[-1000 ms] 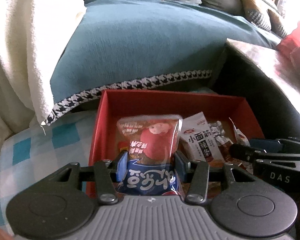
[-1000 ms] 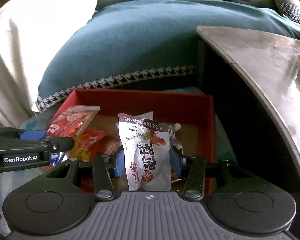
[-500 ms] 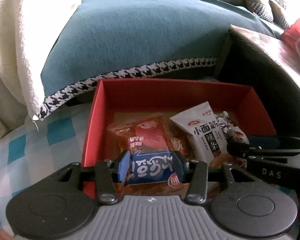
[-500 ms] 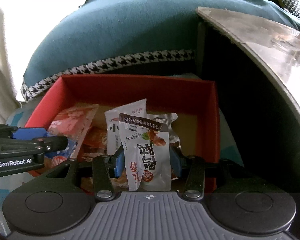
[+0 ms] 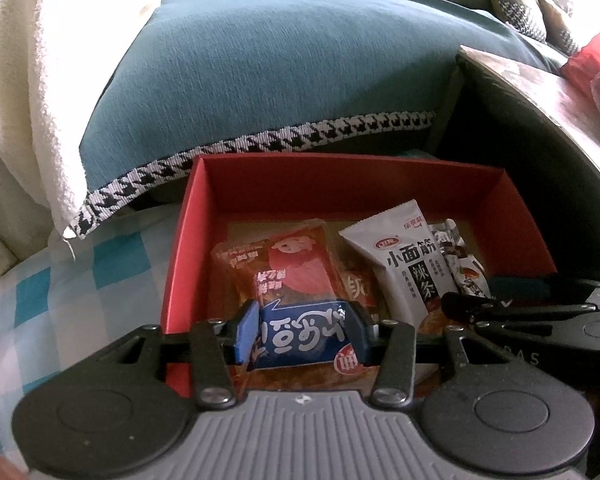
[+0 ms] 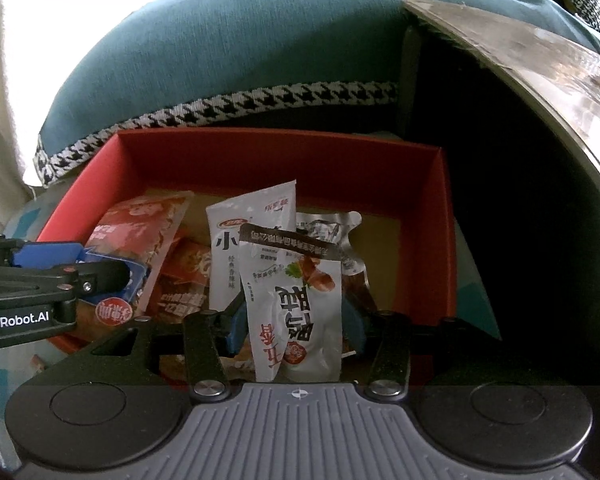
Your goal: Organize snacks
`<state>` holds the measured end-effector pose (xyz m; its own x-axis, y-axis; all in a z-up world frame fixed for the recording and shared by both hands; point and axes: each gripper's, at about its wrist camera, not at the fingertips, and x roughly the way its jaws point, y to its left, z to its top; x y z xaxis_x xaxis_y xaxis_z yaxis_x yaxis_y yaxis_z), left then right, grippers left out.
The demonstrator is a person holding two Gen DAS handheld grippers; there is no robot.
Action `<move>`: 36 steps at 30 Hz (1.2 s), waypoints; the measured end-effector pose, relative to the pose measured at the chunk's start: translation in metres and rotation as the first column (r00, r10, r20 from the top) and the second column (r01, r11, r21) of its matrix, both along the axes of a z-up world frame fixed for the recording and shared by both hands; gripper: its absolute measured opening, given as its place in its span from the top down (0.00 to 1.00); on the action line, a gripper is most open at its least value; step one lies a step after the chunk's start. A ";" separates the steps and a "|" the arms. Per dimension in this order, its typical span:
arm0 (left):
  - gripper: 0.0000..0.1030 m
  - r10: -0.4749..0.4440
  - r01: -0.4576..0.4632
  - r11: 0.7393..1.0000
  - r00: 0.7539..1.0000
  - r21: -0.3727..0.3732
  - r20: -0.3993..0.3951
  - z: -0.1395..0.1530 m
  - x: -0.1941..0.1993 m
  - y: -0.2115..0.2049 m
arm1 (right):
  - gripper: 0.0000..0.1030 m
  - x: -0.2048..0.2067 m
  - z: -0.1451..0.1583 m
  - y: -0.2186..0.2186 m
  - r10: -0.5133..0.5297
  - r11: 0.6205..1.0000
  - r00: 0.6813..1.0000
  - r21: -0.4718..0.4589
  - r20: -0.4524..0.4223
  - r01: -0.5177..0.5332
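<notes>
A red box (image 5: 380, 184) (image 6: 260, 156) lies below me with several snack packets in it. My left gripper (image 5: 302, 336) is shut on a blue packet (image 5: 300, 340) with white lettering, low over an orange-red packet (image 5: 288, 264) at the box's left. My right gripper (image 6: 296, 328) has a white packet with a meat picture (image 6: 296, 300) upright between its jaws. The jaws are opening, and the pads still touch the packet's sides. A white spicy-strip packet (image 5: 404, 264) (image 6: 228, 256) leans in the middle of the box. Each gripper shows at the edge of the other's view.
A teal cushion with houndstooth trim (image 5: 280, 80) lies just behind the box. A white blanket (image 5: 16, 100) is at the left. A dark table with a glossy top (image 6: 540, 64) stands close on the right. The box rests on a blue-and-white checked cloth (image 5: 80, 272).
Both grippers have sunk toward the box with their packets. The white meat packet now hangs inside the box, and the right jaws stand slightly wider.
</notes>
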<state>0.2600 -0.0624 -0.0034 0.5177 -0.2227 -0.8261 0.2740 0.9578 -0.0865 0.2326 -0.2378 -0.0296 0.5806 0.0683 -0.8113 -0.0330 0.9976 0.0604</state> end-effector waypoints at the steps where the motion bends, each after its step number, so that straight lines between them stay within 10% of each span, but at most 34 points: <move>1: 0.60 -0.001 0.001 1.000 1.000 0.002 0.000 0.000 0.000 0.000 | 0.39 0.000 0.000 0.000 -0.002 1.000 1.000 0.001 -0.003 0.002; 6: 0.58 0.002 -0.002 1.000 1.000 0.001 -0.003 0.003 -0.001 0.002 | 0.15 -0.002 0.001 -0.001 -0.015 1.000 1.000 -0.001 -0.001 0.015; 36: 0.43 0.052 -0.051 0.998 0.998 -0.020 0.019 0.028 -0.029 0.040 | 0.10 -0.024 0.021 0.009 -0.023 1.000 0.998 -0.012 0.058 0.024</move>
